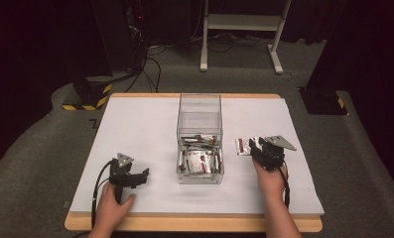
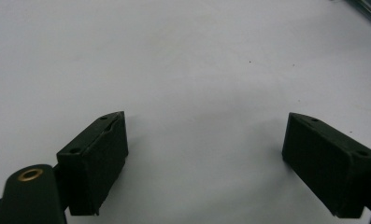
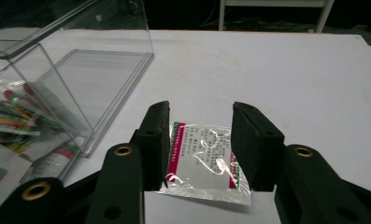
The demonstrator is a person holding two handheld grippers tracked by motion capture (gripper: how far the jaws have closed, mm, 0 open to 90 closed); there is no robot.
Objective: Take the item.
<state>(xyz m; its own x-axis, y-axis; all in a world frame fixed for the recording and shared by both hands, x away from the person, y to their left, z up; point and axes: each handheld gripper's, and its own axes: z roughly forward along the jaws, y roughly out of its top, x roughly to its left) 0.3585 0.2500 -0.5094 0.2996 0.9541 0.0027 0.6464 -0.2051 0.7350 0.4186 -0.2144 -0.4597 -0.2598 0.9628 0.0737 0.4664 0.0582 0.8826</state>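
my right hand-held gripper (image 3: 199, 144) sat low over a silver packet (image 3: 204, 161) lying flat on the desk (image 3: 290, 79), its jaws partly open on either side of it, gripping nothing. a clear box (image 1: 200, 139) of similar packets stood just to its left. my left hand-held gripper (image 2: 204, 158) rested wide open and empty on bare desk.

A white tabletop (image 1: 150, 129) with a wooden edge stands on grey carpet (image 1: 31, 163). Behind it are a white frame (image 1: 244, 29), black cables (image 1: 147, 69) and a yellow-striped base (image 1: 88, 94).
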